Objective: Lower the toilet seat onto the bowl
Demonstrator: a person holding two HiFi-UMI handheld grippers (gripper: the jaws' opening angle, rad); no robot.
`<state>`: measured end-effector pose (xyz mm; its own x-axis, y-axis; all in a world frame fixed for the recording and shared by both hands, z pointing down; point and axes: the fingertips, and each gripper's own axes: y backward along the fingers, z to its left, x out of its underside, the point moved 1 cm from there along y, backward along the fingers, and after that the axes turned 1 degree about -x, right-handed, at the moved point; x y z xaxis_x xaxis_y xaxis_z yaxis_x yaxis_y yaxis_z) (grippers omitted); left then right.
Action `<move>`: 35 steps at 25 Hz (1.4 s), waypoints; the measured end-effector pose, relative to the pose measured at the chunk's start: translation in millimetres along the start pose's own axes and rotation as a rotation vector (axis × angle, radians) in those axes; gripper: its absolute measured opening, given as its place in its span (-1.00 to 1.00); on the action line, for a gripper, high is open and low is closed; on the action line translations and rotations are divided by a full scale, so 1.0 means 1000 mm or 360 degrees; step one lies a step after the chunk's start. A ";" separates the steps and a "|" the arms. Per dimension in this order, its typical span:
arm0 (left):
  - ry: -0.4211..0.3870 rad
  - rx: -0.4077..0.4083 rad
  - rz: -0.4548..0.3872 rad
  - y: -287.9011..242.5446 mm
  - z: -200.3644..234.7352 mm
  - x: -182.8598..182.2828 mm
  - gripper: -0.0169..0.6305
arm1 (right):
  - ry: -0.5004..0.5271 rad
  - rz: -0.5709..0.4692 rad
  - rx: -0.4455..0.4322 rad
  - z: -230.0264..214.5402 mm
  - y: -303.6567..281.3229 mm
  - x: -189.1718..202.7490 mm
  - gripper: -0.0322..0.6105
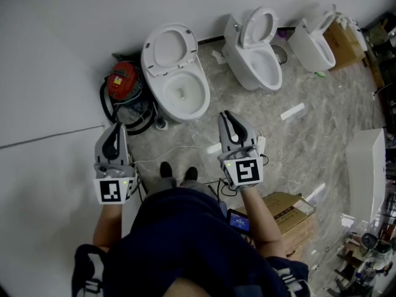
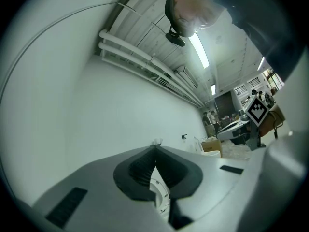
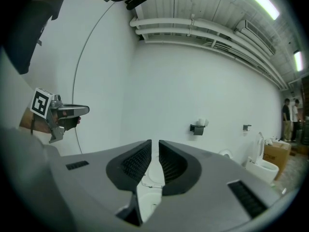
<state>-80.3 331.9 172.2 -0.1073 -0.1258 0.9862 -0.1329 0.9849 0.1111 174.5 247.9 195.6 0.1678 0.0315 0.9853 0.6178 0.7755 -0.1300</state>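
The nearest white toilet stands against the wall, its seat (image 1: 168, 47) raised and leaning back above the open bowl (image 1: 183, 93). Both grippers hang short of it, over the marble floor. My left gripper (image 1: 116, 127) is to the bowl's lower left with its jaws closed tip to tip (image 2: 155, 151) and nothing held. My right gripper (image 1: 225, 115) is to the bowl's lower right; its jaws stand a narrow slit apart (image 3: 154, 146) with nothing between them. Through that slit I see the toilet's seat (image 3: 147, 178). Neither gripper touches the toilet.
A red machine (image 1: 122, 79) with a black coiled hose (image 1: 129, 117) sits left of the bowl. Two more toilets (image 1: 257, 51) (image 1: 315, 42) stand to the right along the wall. A cardboard box (image 1: 288, 212), a white cabinet (image 1: 366, 172) and a white strip (image 1: 292, 111) are on the right.
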 end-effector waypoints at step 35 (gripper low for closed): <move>-0.0099 -0.0103 0.0034 0.012 -0.046 -0.006 -0.87 | 0.0122 -0.0089 -0.0404 -0.019 0.001 0.008 0.25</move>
<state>-35.6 350.2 173.5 -0.1704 -0.1099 0.9792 -0.0663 0.9928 0.0999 191.0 236.6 201.5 0.1798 -0.0620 0.9817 0.7990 0.5913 -0.1090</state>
